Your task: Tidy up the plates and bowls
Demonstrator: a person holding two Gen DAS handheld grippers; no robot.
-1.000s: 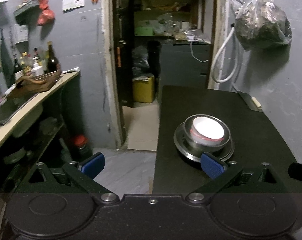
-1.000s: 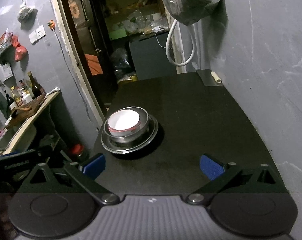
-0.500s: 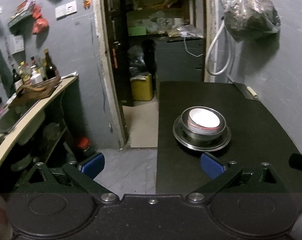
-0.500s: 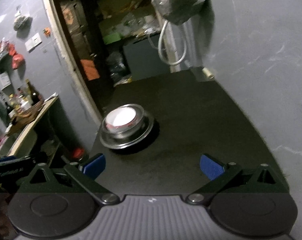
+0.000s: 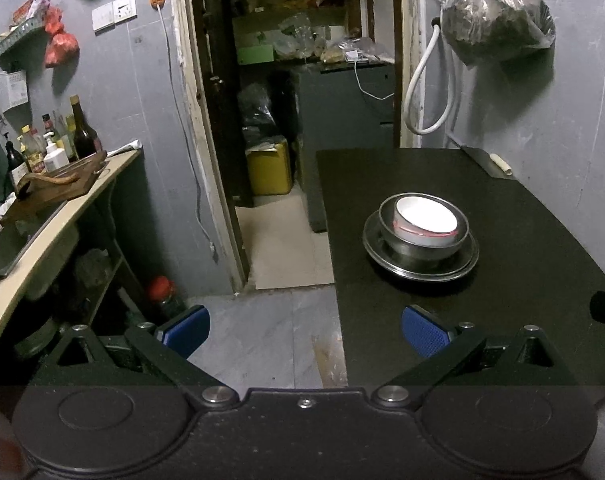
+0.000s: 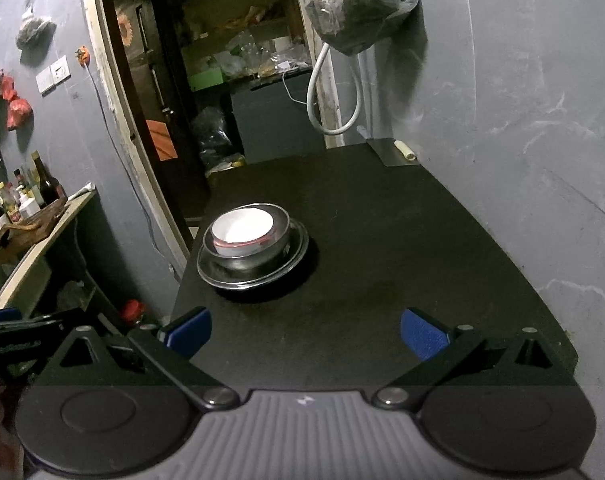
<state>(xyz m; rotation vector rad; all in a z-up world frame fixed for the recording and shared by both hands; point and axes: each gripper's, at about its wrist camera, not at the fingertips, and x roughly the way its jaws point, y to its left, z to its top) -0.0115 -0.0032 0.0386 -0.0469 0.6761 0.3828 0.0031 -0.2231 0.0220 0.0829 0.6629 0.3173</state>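
Jaws apart and empty on our left gripper (image 5: pixel 304 330) and right gripper (image 6: pixel 304 330), both short of the stack ahead: white bowl (image 5: pixel 425 220) nested in steel bowl (image 5: pixel 422 246) on steel plate (image 5: pixel 382 258), which looks tidied.

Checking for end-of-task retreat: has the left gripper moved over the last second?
Yes. The left gripper has backed away: the stacked dishes on the black table now sit farther beyond its open jaws.
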